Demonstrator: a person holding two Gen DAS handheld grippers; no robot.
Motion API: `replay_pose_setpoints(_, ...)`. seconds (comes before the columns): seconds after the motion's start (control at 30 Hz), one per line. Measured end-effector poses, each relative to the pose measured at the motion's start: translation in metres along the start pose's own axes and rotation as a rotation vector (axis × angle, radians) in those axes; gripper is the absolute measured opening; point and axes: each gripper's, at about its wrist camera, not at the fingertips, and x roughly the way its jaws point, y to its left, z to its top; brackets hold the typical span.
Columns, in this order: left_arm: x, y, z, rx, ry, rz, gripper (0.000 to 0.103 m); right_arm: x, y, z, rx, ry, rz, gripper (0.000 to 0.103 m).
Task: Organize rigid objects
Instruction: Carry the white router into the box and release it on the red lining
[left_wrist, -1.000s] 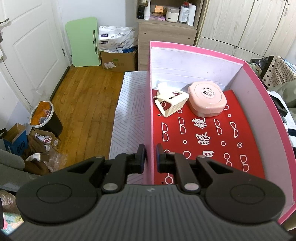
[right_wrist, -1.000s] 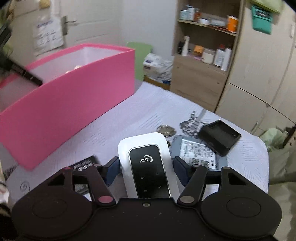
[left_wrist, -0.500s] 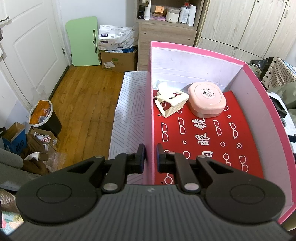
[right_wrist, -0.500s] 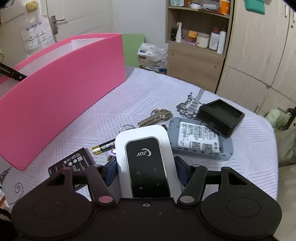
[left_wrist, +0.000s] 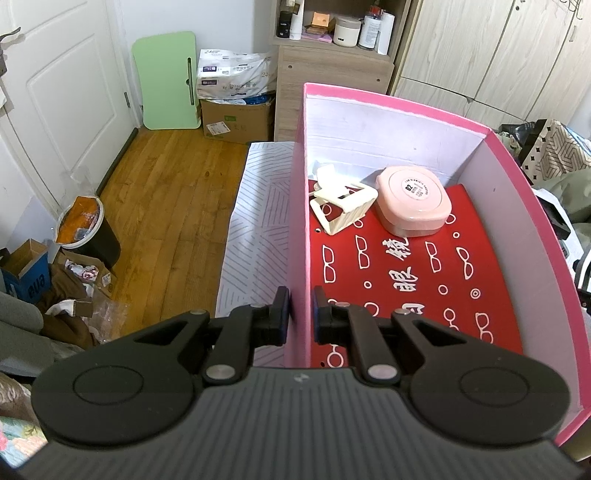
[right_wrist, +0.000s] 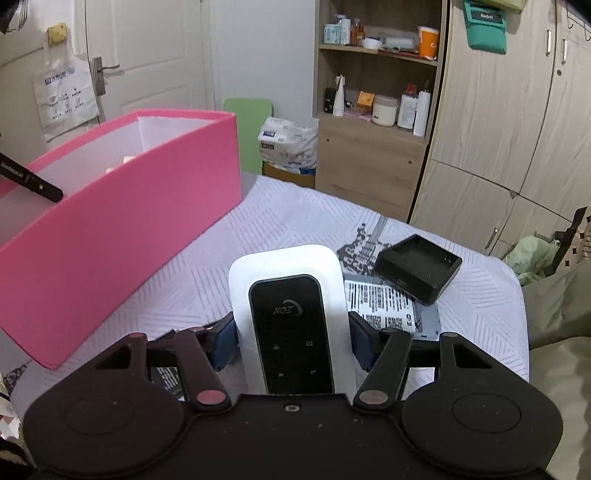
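Left tongs clamped on pink box wall, pink case inside.

Even indoor light, strong fisheye bend

My left view is bright and sharp, with mild glare on the floor; door and wardrobe lines bow at the edges. My right view is dimmer and softer, the pink box slightly smeared, shadows faint.
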Motion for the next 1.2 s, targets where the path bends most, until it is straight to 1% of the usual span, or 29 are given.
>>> replay_pose_setpoints(0.13,0.000,0.000,0.000,0.001,0.000,0.001,0.010,-0.007,0.003,0.004,0.007,-0.033,0.012,0.067)
replay_pose_setpoints(0.27,0.000,0.000,0.000,-0.002,-0.001,0.000,0.010,-0.020,0.005,0.017,0.024,-0.083,0.041,0.067)
replay_pose_setpoints(0.33,0.000,0.001,0.000,-0.010,-0.002,-0.005,0.010,-0.029,0.006,0.029,0.028,-0.113,0.066,0.067)
replay_pose_setpoints(0.43,0.000,0.001,0.000,-0.011,-0.003,-0.006,0.010,-0.041,0.019,0.060,0.006,-0.141,0.106,0.067)
replay_pose_setpoints(0.47,0.000,0.001,0.001,-0.010,-0.003,-0.006,0.010,-0.044,0.024,0.070,-0.005,-0.148,0.125,0.067)
replay_pose_setpoints(0.53,-0.001,0.002,0.001,-0.004,-0.004,-0.003,0.010,-0.046,0.038,0.095,-0.027,-0.163,0.211,0.067)
replay_pose_setpoints(0.57,0.000,0.002,0.002,-0.004,-0.003,-0.002,0.010,-0.044,0.046,0.105,-0.036,-0.156,0.261,0.067)
replay_pose_setpoints(0.67,0.000,0.003,0.002,-0.008,-0.003,-0.002,0.010,-0.025,0.071,0.132,-0.044,-0.081,0.399,0.067)
replay_pose_setpoints(0.73,-0.001,0.003,0.000,-0.007,-0.004,-0.003,0.010,-0.001,0.089,0.147,-0.036,0.007,0.477,0.067)
replay_pose_setpoints(0.87,0.000,0.004,0.000,-0.017,-0.005,-0.009,0.010,0.054,0.114,0.166,0.026,0.187,0.565,0.067)
replay_pose_setpoints(0.93,0.000,0.003,0.001,-0.007,-0.003,-0.003,0.010,0.088,0.122,0.170,0.094,0.300,0.575,0.067)
replay_pose_setpoints(1.0,0.000,0.001,0.001,0.002,-0.003,0.002,0.010,0.115,0.129,0.168,0.140,0.390,0.566,0.067)
replay_pose_setpoints(1.07,0.000,0.001,0.001,0.002,-0.003,0.001,0.010,0.137,0.136,0.167,0.175,0.440,0.538,0.067)
replay_pose_setpoints(1.13,-0.001,0.002,0.000,-0.002,-0.005,-0.002,0.010,0.154,0.141,0.168,0.213,0.471,0.522,0.067)
replay_pose_setpoints(1.2,0.000,0.002,0.000,-0.005,-0.005,-0.003,0.010,0.171,0.140,0.167,0.283,0.506,0.505,0.067)
